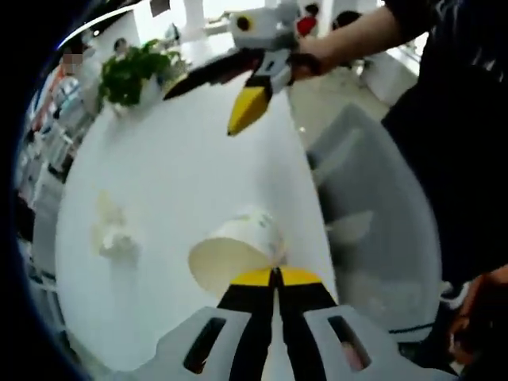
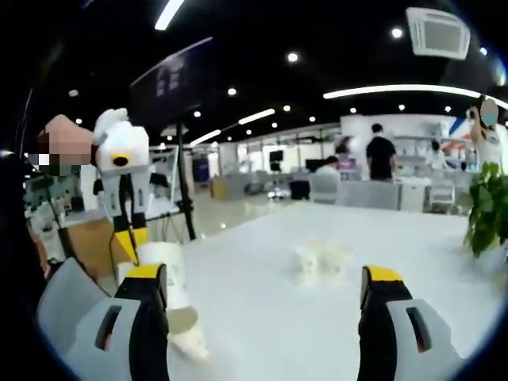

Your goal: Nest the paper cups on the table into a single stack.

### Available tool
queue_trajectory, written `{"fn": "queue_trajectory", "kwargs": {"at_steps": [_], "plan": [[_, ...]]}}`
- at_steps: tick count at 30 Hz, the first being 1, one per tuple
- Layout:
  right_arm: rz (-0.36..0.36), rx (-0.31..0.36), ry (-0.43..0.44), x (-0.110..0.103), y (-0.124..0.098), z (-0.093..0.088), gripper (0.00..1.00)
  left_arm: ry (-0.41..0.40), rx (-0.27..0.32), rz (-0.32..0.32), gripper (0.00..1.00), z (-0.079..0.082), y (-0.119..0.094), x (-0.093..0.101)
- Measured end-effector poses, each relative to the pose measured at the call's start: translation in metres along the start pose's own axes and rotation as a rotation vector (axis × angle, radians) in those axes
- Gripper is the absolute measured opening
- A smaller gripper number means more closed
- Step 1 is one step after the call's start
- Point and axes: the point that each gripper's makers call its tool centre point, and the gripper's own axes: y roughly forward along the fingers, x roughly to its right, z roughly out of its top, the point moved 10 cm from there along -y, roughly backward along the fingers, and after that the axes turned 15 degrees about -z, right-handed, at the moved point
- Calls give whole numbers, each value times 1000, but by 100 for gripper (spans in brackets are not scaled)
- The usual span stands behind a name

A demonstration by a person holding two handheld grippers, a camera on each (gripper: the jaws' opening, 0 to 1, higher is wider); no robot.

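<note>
My left gripper (image 1: 275, 278) has its jaws closed on the rim wall of a paper cup (image 1: 234, 250), holding it tipped so its open mouth faces out over the white counter (image 1: 175, 151). In the right gripper view this same cup (image 2: 163, 274) sits at the left edge, pinched by the left gripper (image 2: 127, 238) above the counter (image 2: 317, 317).

My right gripper (image 2: 262, 290) has its jaws spread wide, with nothing between them. In the left gripper view it (image 1: 254, 95) hangs over the far part of the counter.

A second pale object (image 1: 111, 234), apparently crumpled or tipped cups, lies on the counter well apart from the held cup; in the right gripper view it (image 2: 321, 260) rests ahead, between my open jaws. Its exact form is too blurred to tell.

Procedure for the step in hand, as I judge it:
1. Keep the left grip light; paper walls buckle easily.
2. Bring the right jaws down around the lying piece and close on its wall, not its rim.
3. Align both axes before nesting; a skewed entry will jam.

A potted plant (image 1: 131, 71) stands at the far end, clear of the work.
</note>
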Motion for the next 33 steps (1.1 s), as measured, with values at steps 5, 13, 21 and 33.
{"fn": "queue_trajectory", "kwargs": {"at_steps": [5, 13, 21, 33], "plan": [[-2, 11, -2, 2, -1, 1, 100, 37, -93, -8, 0, 3, 9, -3], [4, 18, 15, -1, -1, 0, 100, 52, -173, 9, 0, 11, 20, -7], [4, 24, 28, -1, 1, 0, 100, 81, -248, -8, 0, 19, 35, -6], [-2, 19, 44, -1, 1, -4, 100, 96, -319, -18, 0, 22, 47, -11]]}}
